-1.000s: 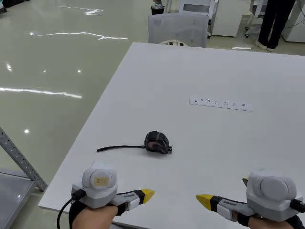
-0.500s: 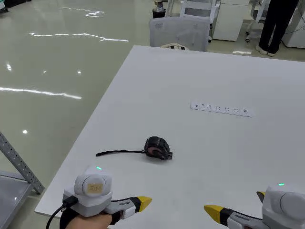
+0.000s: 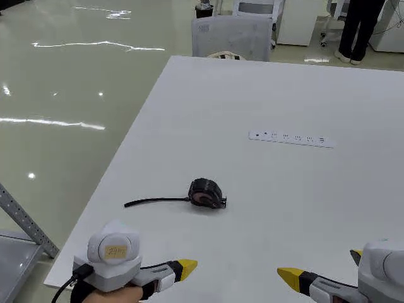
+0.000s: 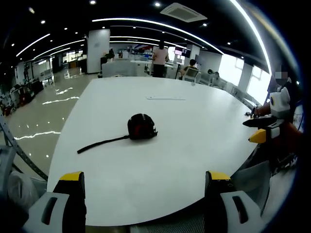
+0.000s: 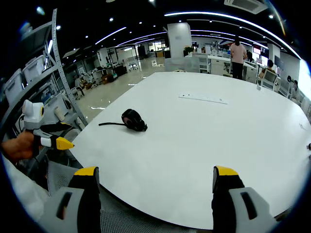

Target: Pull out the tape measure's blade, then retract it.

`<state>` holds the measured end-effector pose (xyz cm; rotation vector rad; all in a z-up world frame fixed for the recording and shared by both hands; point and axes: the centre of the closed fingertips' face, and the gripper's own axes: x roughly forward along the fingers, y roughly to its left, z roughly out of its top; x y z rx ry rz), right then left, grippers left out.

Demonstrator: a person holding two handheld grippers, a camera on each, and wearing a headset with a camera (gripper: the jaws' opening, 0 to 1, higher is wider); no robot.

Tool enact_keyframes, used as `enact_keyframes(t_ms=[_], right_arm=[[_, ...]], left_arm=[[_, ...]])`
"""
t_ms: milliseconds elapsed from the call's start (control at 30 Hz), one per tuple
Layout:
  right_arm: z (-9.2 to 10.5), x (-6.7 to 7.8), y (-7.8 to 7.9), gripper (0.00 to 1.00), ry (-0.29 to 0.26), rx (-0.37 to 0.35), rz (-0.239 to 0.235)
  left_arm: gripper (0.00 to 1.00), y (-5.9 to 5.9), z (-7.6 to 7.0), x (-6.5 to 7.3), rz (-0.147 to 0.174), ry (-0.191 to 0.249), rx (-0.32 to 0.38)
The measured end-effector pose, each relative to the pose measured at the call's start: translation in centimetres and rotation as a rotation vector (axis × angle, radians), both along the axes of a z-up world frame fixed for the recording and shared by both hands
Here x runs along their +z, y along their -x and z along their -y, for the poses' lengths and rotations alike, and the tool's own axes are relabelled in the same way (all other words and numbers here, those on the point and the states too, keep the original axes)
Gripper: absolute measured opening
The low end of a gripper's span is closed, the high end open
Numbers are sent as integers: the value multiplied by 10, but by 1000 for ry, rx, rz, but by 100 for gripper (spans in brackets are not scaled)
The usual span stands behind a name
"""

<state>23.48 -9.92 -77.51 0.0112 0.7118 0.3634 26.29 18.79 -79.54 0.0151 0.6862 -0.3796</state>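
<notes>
L gripper [image 4: 146,177] jaws wide apart w/ yellow tips, black tape measure [image 4: 141,126] on white table [image 4: 194,141], strap [image 4: 99,144] trailing toward view's left, R gripper [image 4: 255,129] at right edge

Two claws, left claw [image 4: 145,175] and right claw [image 5: 156,171], one tape measure [image 3: 206,193] ahead of them, one black strap [image 3: 154,201] on it, one power strip [image 3: 290,138] farther ahead, one table [image 3: 208,113], one chair [image 3: 232,36] beyond it.
</notes>
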Motion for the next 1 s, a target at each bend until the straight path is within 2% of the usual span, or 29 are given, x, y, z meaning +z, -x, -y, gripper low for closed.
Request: enact_keyframes(t_ms=[433, 1000], right_arm=[[2, -8, 4, 99, 0, -9, -19], [3, -5, 5, 99, 8, -11, -13]], left_arm=[[100, 3, 2, -3, -20, 0, 10], [100, -2, 3, 2, -17, 1, 9]])
